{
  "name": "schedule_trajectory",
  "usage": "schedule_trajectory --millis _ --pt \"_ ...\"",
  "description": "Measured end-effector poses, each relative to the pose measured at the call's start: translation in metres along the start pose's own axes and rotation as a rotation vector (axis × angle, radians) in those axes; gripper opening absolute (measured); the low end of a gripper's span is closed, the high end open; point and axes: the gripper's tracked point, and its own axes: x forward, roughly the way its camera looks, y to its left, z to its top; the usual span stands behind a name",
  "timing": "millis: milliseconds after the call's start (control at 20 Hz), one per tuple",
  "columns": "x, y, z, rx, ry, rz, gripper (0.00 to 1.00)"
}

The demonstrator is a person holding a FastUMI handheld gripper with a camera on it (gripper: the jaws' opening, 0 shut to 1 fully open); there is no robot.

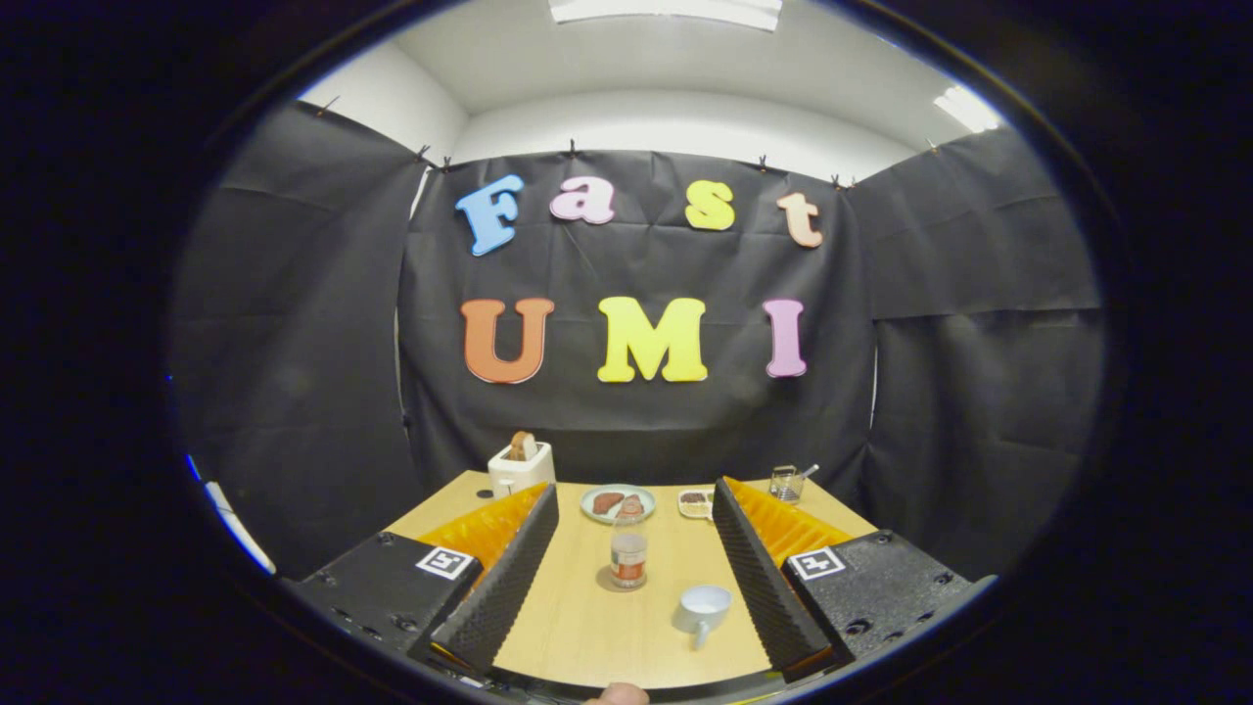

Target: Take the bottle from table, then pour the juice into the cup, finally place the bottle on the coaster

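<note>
**Bottle stands untouched between the spread fingers**

Gripper view: the gripper (634, 504) hangs above the near end of a wooden table (578, 627), its two fingers set wide apart with nothing between their pads. The left finger's ribbed pad (504, 578) and the right one (764, 578) frame the middle of the tabletop.

The bottle (628, 558) stands upright between the two fingers and ahead of them, touching neither. It is clear, with a band of reddish juice in its lower part, and it sits on a dark round coaster (617, 585) that shows around its base. Nearer to the camera and a little to the right stands a white cup (703, 607), its handle turned toward the camera; it is close to the right finger but apart from it, and near the bottle without touching it.

Beyond the bottle lies a pale plate (618, 502) bearing brown pieces of food. Just beside it to the right is a small dish (695, 503) with something dark in it. At the far left of the table stands a white toaster (521, 467) with a slice of bread sticking up. At the far right stands a small glass container (786, 483) with a utensil leaning in it.
</note>
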Motion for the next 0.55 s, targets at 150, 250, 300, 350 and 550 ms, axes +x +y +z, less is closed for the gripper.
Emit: schedule_trajectory --millis 150,250,300,350,550 --pt "-0.001 -0.007 -0.006 -0.006 0.012 -0.027 1.0" --pt "0.001 -0.001 -0.009 0.017 0.008 -0.002 1.0" --pt "0.002 -0.001 -0.01 0.029 0.007 0.005 1.0" --pt "0.003 0.0 -0.013 0.039 0.007 0.013 1.0" --pt "0.003 0.004 -0.015 0.056 -0.01 0.034 1.0"
